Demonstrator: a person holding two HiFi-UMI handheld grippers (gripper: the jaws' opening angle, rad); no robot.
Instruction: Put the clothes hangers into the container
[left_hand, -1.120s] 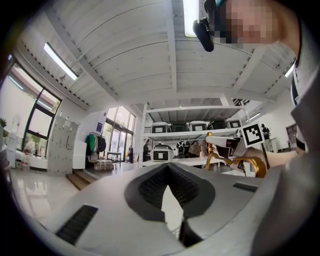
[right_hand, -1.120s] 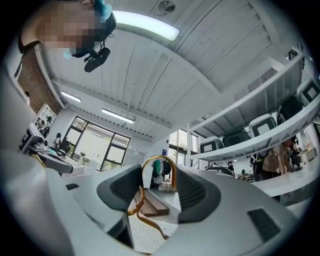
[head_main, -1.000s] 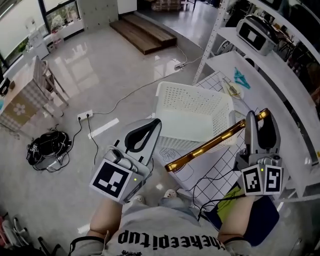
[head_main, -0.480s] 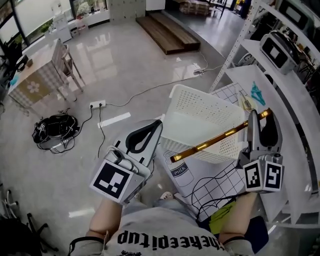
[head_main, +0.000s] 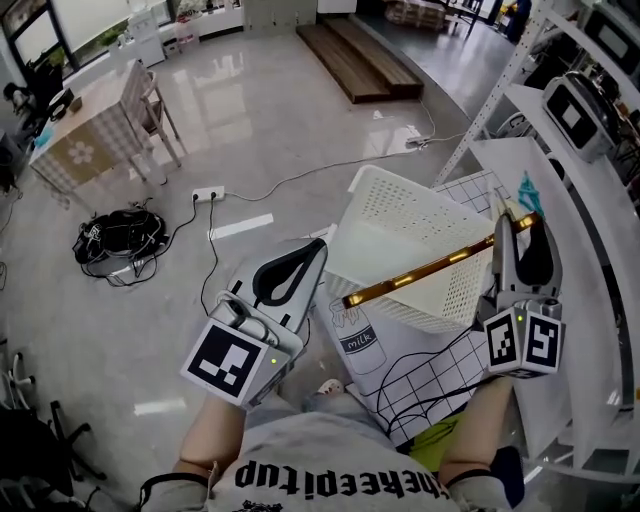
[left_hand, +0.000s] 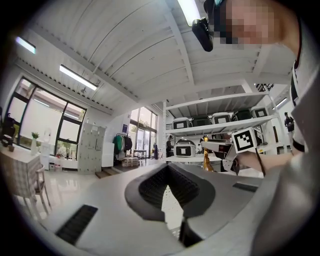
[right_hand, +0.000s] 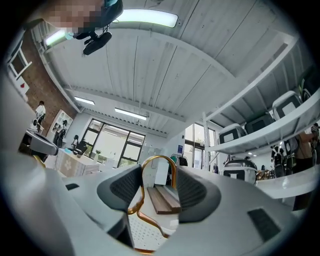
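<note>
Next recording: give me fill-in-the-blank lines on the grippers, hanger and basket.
1. The right gripper grips the hanger by its ___.
2. The hanger is ___ in colour.
3. The basket below the hanger is ___ in colour.
4. The left gripper holds ___.
Missing words: hook; gold; white; nothing.
</note>
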